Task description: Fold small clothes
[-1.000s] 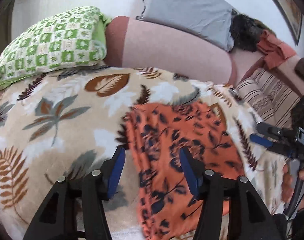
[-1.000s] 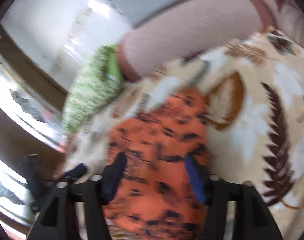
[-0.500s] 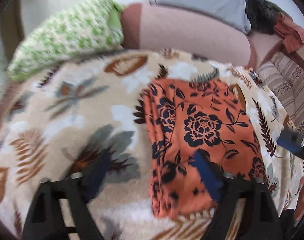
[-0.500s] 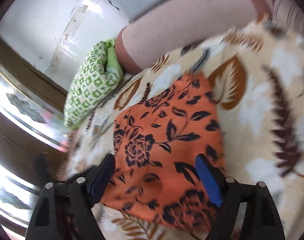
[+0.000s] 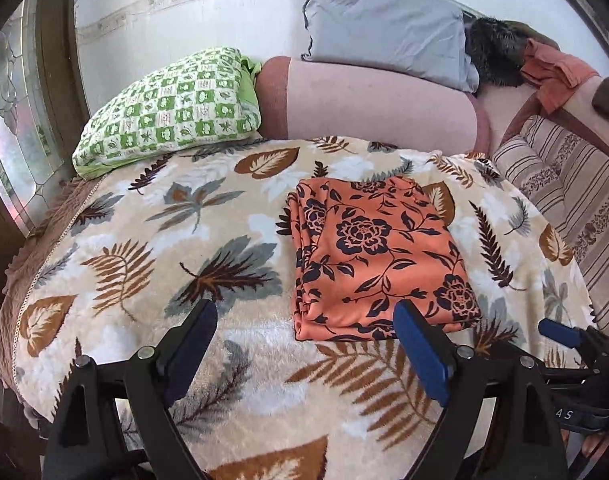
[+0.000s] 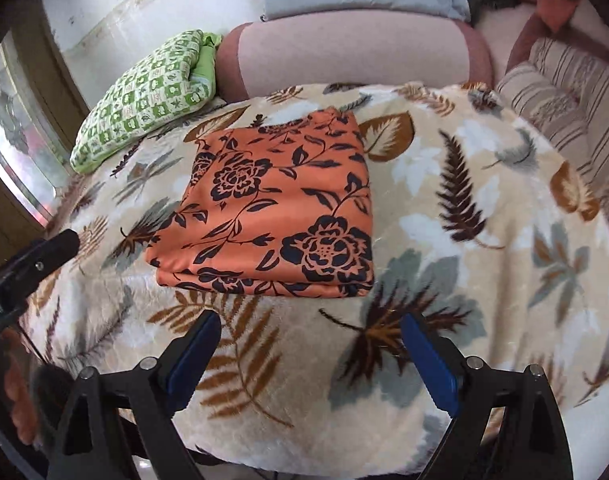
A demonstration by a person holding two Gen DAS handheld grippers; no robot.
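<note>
An orange cloth with dark flowers [image 5: 376, 256] lies folded into a neat rectangle on the leaf-print blanket [image 5: 152, 240]. It also shows in the right wrist view [image 6: 276, 212]. My left gripper [image 5: 304, 344] is open and empty, held above the blanket just in front of the cloth's near edge. My right gripper [image 6: 310, 360] is open and empty, a little back from the cloth's near edge. The right gripper's tip shows at the lower right of the left wrist view [image 5: 560, 332], and the left gripper's tip at the left of the right wrist view [image 6: 44, 252].
A green checked pillow [image 5: 172, 108] lies at the back left. A pink bolster [image 5: 368, 104] and a grey pillow [image 5: 384, 28] lie behind the blanket. Striped cushions [image 5: 564, 184] and a rust-coloured cloth [image 5: 552, 72] are at the right. A window [image 5: 12, 120] is at the left.
Both grippers have opened wider and pulled back and up from the folded cloth, which now lies free on the blanket.
</note>
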